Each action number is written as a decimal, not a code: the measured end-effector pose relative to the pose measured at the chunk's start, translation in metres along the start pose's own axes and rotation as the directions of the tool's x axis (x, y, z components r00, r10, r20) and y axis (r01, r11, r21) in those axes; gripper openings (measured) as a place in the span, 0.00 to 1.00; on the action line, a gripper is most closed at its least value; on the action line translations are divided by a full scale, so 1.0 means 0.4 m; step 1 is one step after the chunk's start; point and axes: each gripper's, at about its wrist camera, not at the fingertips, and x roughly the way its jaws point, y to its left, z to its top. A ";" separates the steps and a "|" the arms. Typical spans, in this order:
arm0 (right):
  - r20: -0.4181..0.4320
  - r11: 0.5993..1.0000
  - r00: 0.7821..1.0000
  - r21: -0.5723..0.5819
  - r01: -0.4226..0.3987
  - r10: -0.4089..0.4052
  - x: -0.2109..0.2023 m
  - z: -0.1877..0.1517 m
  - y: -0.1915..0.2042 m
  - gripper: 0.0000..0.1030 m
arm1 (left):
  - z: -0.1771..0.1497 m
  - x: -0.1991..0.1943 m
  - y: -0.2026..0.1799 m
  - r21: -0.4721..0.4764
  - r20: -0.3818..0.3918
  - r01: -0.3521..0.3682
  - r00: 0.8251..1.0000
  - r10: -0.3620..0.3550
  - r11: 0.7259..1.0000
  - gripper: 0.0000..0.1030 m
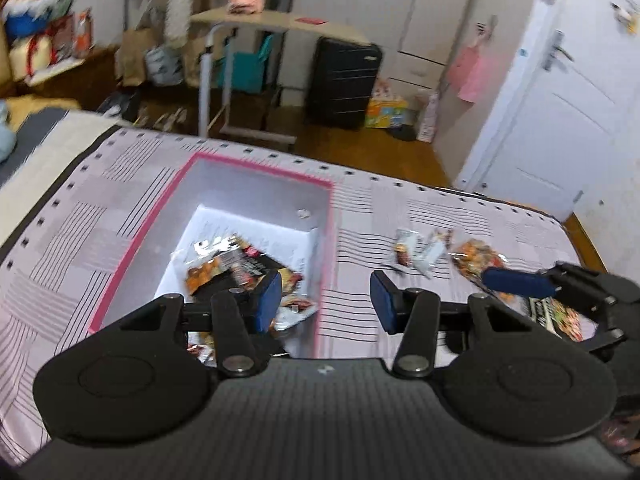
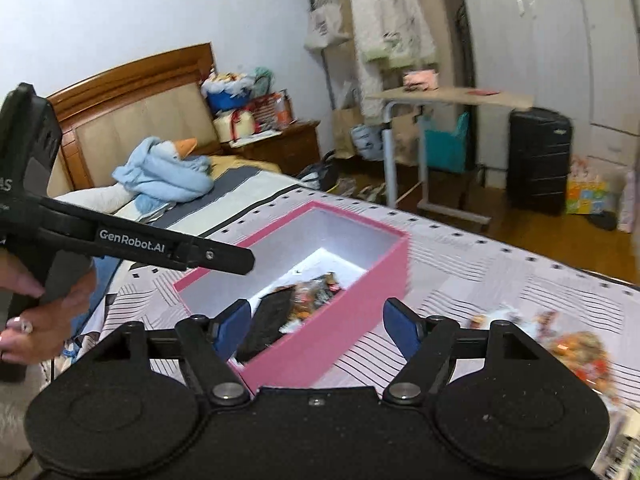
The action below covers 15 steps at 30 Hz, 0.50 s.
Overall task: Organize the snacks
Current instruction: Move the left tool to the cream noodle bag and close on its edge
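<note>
Striped bedspread (image 1: pixel 120 208), pink box (image 2: pixel 320 344) just beyond empty parted right claw (image 2: pixel 316 328)

Your left wrist camera looks forward and down along its own fingers from close above the near edge of the bed (image 1: pixel 120 208), facing the far edge, the wooden floor and the white door (image 1: pixel 560 128) beyond. Your right wrist camera sits close over the same near edge, angled leftward toward the headboard (image 2: pixel 140 96). Both views share the pink box (image 1: pixel 256 168) (image 2: pixel 344 280), the patterned cover, the folding table (image 1: pixel 280 20) (image 2: pixel 452 96) and the black suitcase (image 1: pixel 344 80) (image 2: pixel 540 156).
</note>
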 end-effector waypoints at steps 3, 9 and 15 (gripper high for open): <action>-0.012 0.999 0.999 0.019 0.047 -0.047 -0.069 -0.026 -0.020 0.76 | -0.006 -0.016 -0.059 0.059 -0.002 0.022 1.000 -0.021 0.998 0.46; -0.074 0.985 0.983 0.018 0.170 -0.168 -0.161 -0.081 -0.067 0.76 | -0.019 0.008 -0.184 0.139 -0.059 0.123 0.991 -0.116 0.983 0.47; -0.093 0.961 0.959 0.045 0.271 -0.266 -0.218 -0.153 -0.160 0.79 | -0.041 0.079 -0.309 0.180 -0.130 0.194 0.976 -0.172 0.964 0.48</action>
